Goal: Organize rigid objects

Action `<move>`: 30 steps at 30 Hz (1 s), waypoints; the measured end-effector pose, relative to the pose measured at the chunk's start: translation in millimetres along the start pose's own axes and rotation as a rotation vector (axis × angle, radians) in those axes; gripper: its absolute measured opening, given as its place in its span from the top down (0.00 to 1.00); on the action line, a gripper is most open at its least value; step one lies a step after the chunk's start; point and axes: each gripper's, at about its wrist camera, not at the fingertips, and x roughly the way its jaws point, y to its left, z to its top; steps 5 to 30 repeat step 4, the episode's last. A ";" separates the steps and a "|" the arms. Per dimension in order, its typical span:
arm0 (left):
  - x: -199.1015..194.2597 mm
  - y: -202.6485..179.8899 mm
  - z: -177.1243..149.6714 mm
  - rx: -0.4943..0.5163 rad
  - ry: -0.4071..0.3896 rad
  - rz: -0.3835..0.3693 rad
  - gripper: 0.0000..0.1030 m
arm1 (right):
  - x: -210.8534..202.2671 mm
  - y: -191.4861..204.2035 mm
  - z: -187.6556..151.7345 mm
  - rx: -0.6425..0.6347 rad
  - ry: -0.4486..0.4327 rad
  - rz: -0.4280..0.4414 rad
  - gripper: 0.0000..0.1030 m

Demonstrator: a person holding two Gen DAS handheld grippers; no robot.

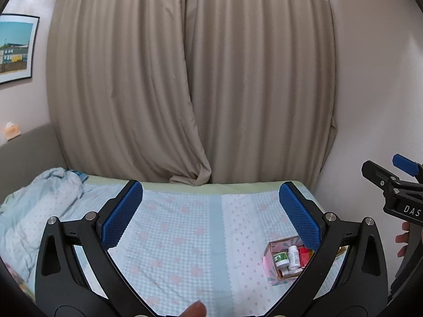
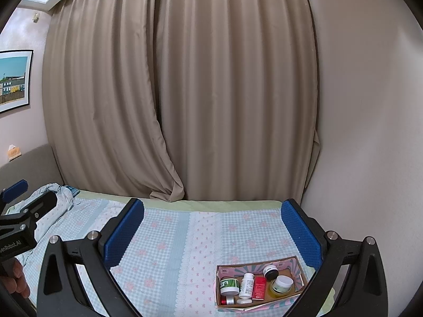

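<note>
A shallow cardboard box lies on the bed at the lower right of the right wrist view. In it are a green-labelled jar, a white pill bottle, a red carton, a dark-lidded jar and a white-lidded jar. The box also shows in the left wrist view, partly behind the right finger. My left gripper is open and empty above the bed. My right gripper is open and empty, above and behind the box.
The bed has a blue checked cover. A crumpled quilt lies at the left. Beige curtains hang behind the bed, a wall closes the right side. A framed picture hangs at left.
</note>
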 end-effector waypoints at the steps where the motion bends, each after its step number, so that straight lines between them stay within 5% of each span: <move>1: 0.5 0.3 -0.3 -0.003 0.000 -0.006 0.00 | -0.4 0.1 0.1 0.001 0.002 0.001 0.00; 30: 1.7 2.4 -1.5 -0.012 0.000 -0.035 0.00 | -1.0 1.2 0.3 -0.001 0.008 0.002 0.00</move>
